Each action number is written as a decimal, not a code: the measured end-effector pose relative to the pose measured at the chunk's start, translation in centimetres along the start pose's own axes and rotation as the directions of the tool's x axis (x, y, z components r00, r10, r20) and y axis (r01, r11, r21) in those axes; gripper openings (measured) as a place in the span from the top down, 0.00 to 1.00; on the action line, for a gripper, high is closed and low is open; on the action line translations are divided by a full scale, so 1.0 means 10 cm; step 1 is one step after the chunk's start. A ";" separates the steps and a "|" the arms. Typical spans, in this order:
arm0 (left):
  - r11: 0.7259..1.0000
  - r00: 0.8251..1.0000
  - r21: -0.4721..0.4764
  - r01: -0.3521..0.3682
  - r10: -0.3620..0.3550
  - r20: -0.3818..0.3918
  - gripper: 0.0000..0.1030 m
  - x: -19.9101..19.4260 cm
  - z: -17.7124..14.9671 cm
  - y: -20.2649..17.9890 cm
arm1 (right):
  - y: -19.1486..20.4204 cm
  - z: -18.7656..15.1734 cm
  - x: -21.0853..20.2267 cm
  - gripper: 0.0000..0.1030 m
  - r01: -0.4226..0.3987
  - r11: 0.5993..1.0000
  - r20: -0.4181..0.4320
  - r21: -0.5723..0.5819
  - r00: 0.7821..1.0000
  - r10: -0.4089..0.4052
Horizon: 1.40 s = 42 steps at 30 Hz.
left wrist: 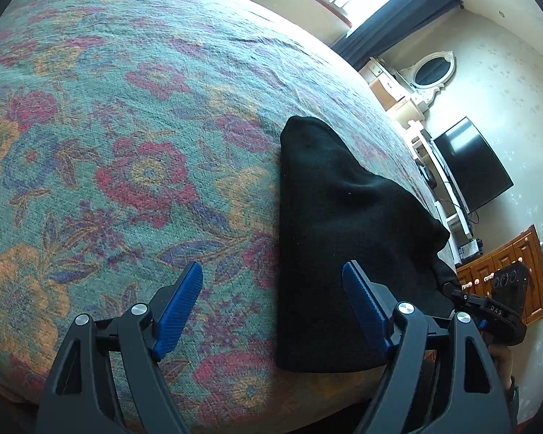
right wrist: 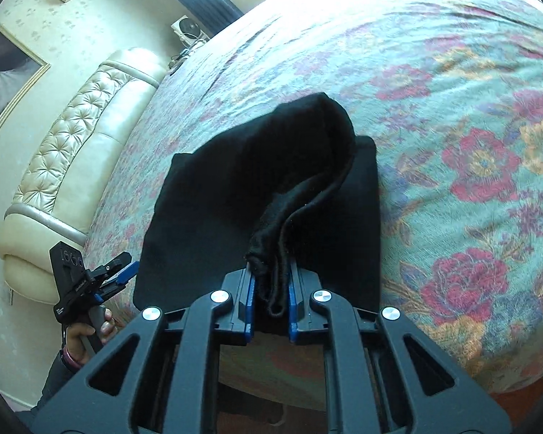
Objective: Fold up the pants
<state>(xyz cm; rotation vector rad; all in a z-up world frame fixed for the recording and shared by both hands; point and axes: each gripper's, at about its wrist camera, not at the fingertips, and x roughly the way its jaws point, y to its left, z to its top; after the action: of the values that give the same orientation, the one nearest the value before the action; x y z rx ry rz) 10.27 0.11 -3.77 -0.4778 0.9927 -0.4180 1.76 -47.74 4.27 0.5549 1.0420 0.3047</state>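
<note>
The black pants lie partly folded near the front edge of the bed. My right gripper is shut on a bunched end of the pants and holds it lifted above the flat part. In the left wrist view the pants show as a dark folded shape. My left gripper is open and empty, just above the bedspread at the left edge of the pants. The left gripper also shows in the right wrist view, held beside the bed. The right gripper shows in the left wrist view at the pants' right end.
The bed has a floral green, red and orange bedspread. A cream tufted headboard stands to the left. A television, a white vanity mirror and a wooden dresser stand along the wall.
</note>
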 end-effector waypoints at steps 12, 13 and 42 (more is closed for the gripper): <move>1.000 1.000 0.019 -0.023 0.023 0.001 0.21 0.04 -0.10 -0.02 | -0.39 -0.18 0.01 0.88 -0.015 0.999 -0.008 0.028 1.000 0.015; 0.999 1.000 0.022 -0.026 0.026 0.010 0.21 0.02 -0.10 -0.02 | -0.45 -0.19 0.02 0.88 -0.030 0.998 -0.006 0.046 1.000 0.030; 0.997 0.997 -0.033 0.066 -0.068 -0.045 0.19 0.20 0.41 0.26 | -0.99 0.87 0.55 0.10 -0.317 0.909 0.096 0.272 0.949 0.302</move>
<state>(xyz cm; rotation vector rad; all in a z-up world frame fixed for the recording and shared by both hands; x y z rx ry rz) 15.12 1.90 -4.70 -0.5330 1.0312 -0.4760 11.84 -55.71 -1.96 0.9895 0.9513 0.4202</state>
